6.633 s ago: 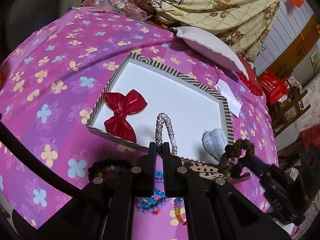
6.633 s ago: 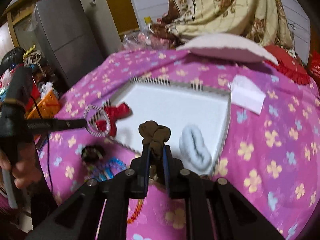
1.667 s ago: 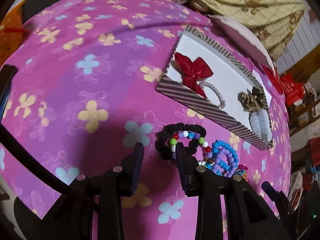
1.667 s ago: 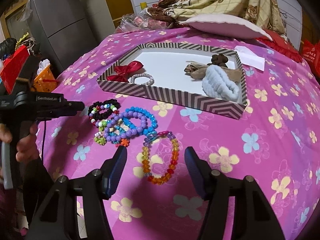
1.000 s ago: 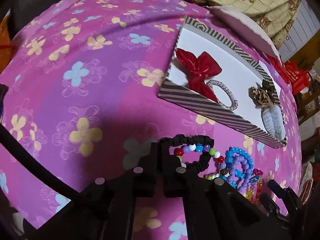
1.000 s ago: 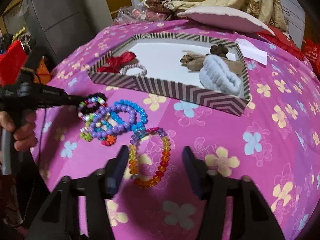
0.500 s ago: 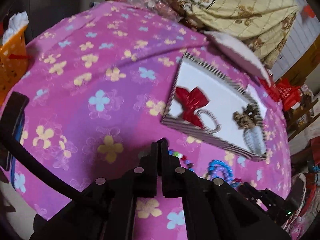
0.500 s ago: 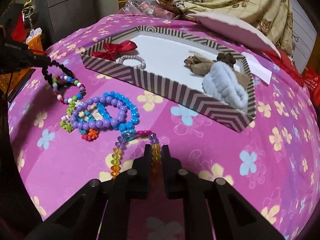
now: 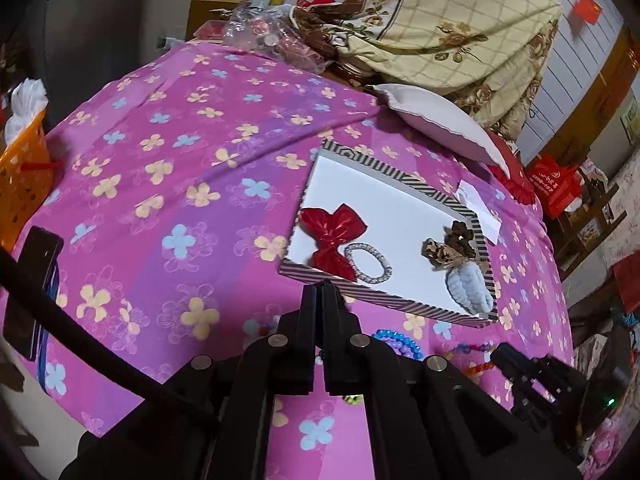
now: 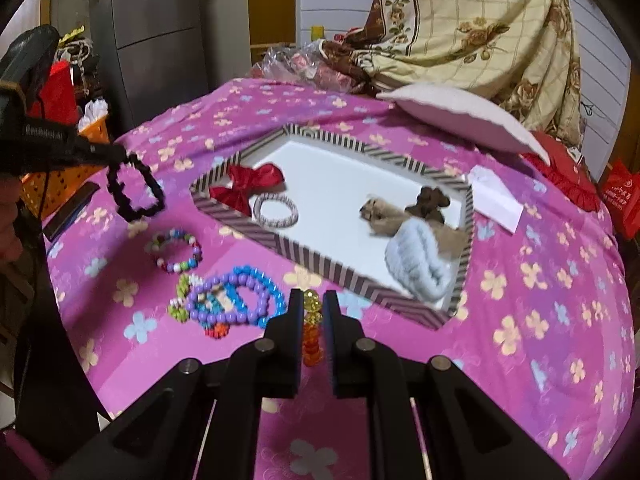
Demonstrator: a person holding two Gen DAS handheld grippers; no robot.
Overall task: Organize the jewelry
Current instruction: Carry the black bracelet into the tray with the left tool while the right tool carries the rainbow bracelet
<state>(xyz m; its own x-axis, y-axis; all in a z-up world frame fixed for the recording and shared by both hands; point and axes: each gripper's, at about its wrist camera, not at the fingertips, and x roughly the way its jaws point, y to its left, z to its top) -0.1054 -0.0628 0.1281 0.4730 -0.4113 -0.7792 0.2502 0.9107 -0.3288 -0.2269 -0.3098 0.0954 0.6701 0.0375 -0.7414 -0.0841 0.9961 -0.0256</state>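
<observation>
Now your right gripper (image 10: 311,311) is pinching the amber bead bracelet (image 10: 310,330), strand hanging lengthwise between closed jaws. Your left gripper (image 10: 116,156), shut, is dangling a black scrunchie (image 10: 135,189) above the pink flowered cloth (image 10: 540,320), near the striped tray (image 10: 340,270).

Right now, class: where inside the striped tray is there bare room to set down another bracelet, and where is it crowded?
The tray is bare across its white middle and far side, between the red bow and the brown scrunchie. Its near left corner, with bow and silver ring, and near right corner, with the blue scrunchie, are crowded.
</observation>
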